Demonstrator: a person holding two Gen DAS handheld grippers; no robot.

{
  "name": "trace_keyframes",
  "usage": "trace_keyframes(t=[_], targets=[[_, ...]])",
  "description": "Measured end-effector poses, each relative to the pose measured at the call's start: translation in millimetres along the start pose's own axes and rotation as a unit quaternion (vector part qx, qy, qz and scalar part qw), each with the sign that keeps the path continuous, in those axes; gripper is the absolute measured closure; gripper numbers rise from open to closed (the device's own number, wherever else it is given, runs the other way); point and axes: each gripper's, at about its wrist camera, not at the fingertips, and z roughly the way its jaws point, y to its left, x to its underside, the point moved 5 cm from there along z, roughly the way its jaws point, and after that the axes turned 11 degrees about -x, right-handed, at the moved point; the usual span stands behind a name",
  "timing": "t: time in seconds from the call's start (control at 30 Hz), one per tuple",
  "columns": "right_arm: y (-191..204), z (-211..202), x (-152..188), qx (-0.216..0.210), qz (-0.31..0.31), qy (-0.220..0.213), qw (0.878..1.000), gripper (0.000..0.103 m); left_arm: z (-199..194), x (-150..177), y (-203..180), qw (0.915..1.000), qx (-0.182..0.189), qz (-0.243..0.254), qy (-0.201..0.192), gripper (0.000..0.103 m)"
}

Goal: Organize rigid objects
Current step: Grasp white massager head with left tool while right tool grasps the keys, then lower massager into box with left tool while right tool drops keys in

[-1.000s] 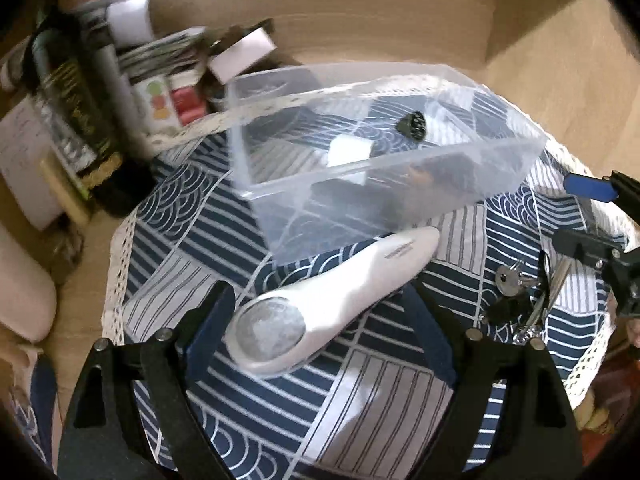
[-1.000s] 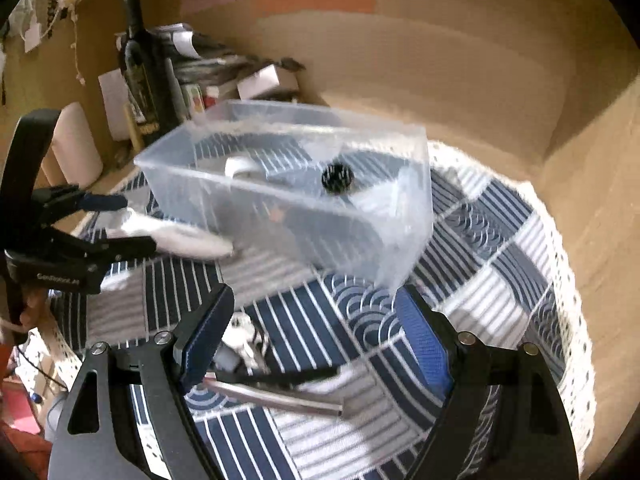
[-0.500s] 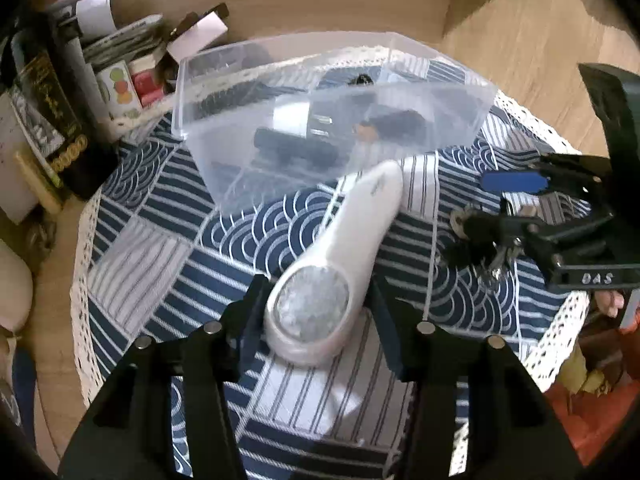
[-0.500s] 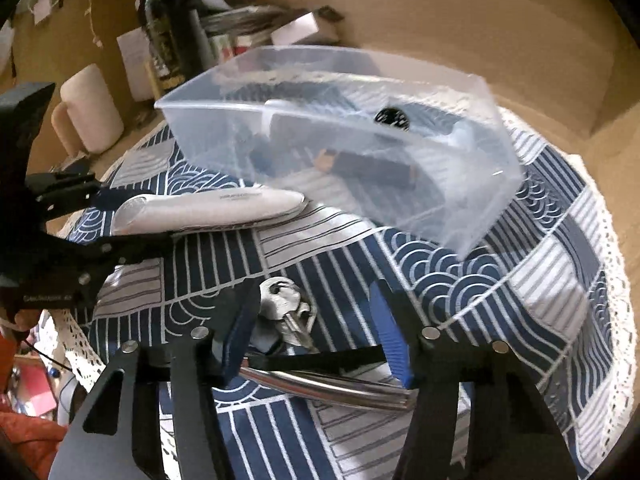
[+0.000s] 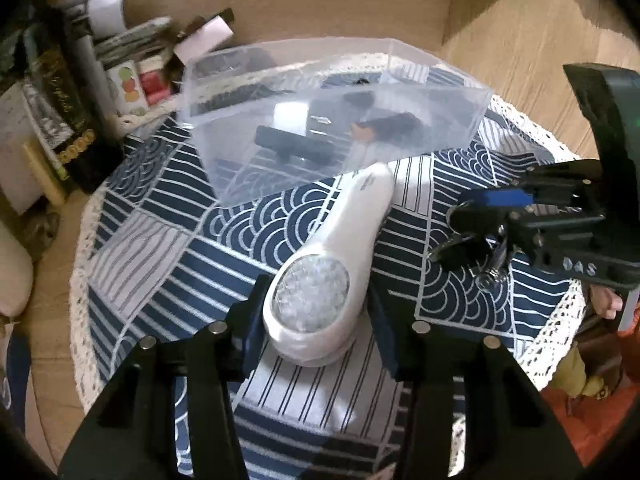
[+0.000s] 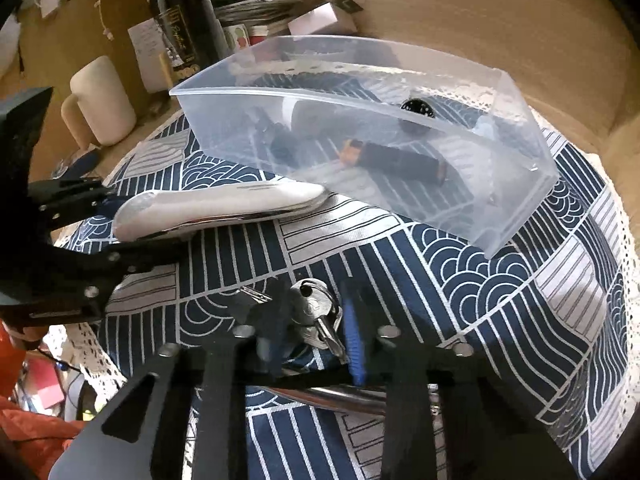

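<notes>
Left wrist view, left gripper (image 5: 316,312) clamping white device (image 5: 332,256), right gripper (image 6: 312,320) clamping keys (image 6: 316,312)

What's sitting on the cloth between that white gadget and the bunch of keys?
Nothing: in the right wrist view only bare patterned cloth separates the white gadget from the keys.

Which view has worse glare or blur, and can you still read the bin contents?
Left wrist view: glare whitens the near wall of the clear bin; the items inside show only as dark smears, and the right hand-held gripper looks slightly blurred. Right wrist view: sharper, with the keys crisp. Both views bend strongly at the edges.
</notes>
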Motion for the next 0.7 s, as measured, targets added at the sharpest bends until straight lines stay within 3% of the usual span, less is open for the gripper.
trace_keyframes(t=[0.07, 0.4, 0.7], targets=[[-2, -2, 0, 0.001, 0.005, -0.002, 1.000, 0.093, -10, 0, 6, 0.9999, 0.002, -0.013, -0.006, 0.057], [-2, -22, -6, 0.004, 0.007, -0.039, 0.999, 0.096, -72, -28, 44, 0.9945, -0.012, -0.065, -0.081, 0.060], [-2, -53, -24, 0.012, 0.003, -0.088, 0.996, 0.096, -90, -58, 39, 0.9903, -0.016, -0.062, -0.124, 0.062]])
